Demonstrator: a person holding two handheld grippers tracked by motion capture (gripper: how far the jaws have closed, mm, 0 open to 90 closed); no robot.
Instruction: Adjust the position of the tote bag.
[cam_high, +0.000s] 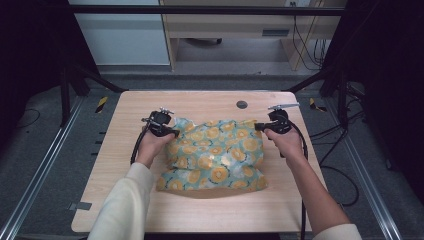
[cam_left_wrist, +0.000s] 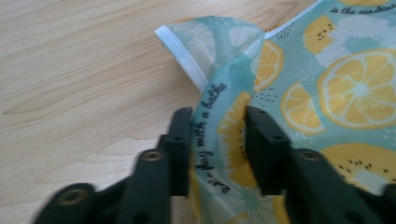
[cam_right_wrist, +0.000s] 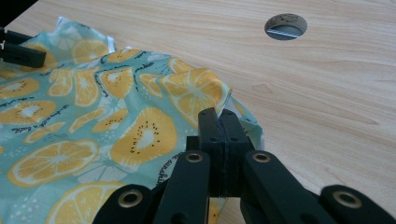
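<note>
Two far cloth (cam_high: 215, 155) corners: right gripper (cam_right_wrist: 219, 116) fingers clamped, left gripper (cam_left_wrist: 218, 135) fingers astride hem, gap visible

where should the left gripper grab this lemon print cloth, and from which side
Grip the raised far-left corner of the lemon print cloth, where the white-hemmed edge folds up off the wooden table. Come in from the cloth's left edge, as the left gripper is placed: that fold stands between its fingers, so they can pinch it. The right gripper is shut on the opposite far corner.

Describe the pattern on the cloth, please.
Yellow citrus slices on light teal cloth, with black script; clearest in the right gripper view.
</note>
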